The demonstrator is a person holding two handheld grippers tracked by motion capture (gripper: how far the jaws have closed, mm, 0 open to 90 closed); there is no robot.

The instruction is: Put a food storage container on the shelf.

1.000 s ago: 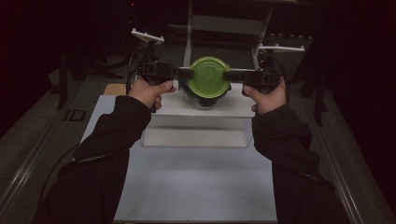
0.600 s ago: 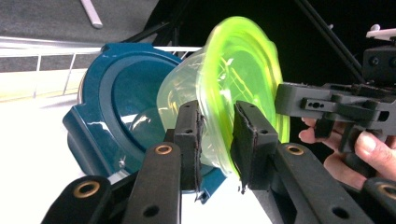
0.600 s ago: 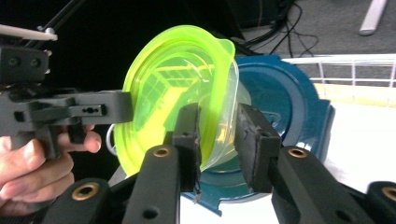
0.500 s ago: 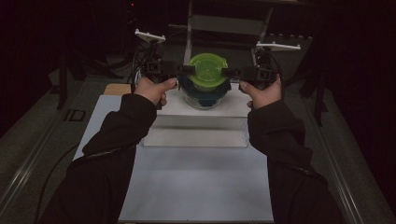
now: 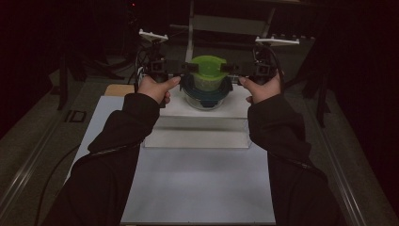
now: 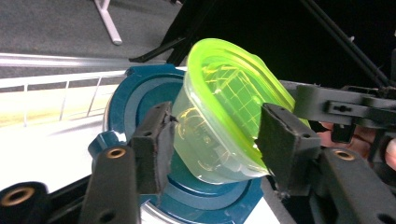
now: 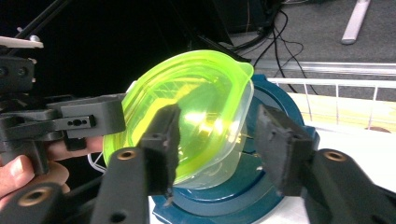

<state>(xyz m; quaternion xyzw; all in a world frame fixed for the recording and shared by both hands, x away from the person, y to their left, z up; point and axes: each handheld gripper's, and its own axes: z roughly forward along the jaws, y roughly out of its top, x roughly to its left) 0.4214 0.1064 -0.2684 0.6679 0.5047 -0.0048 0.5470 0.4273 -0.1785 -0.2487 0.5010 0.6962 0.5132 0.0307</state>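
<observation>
left gripper (image 5: 188, 67): jaws have just been opening, now about half spread; the green-lidded tub (image 6: 224, 112) sits between the pads, not pinched.
right gripper (image 5: 226, 68): likewise just been opening, half spread around the tub's other side.
tub: stands upright, lid up, on the blue-lidded container (image 5: 205, 96).
stack: on the white block (image 5: 197, 127), toward the table's far edge, midway across.

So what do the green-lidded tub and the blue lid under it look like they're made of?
The tub looks like thin clear plastic: you see through its wall and it glints. Its green lid seems translucent glossy plastic, with a moulded grid showing through. The blue lid looks like opaque, smooth plastic with moulded rings, though that is less certain.
</observation>
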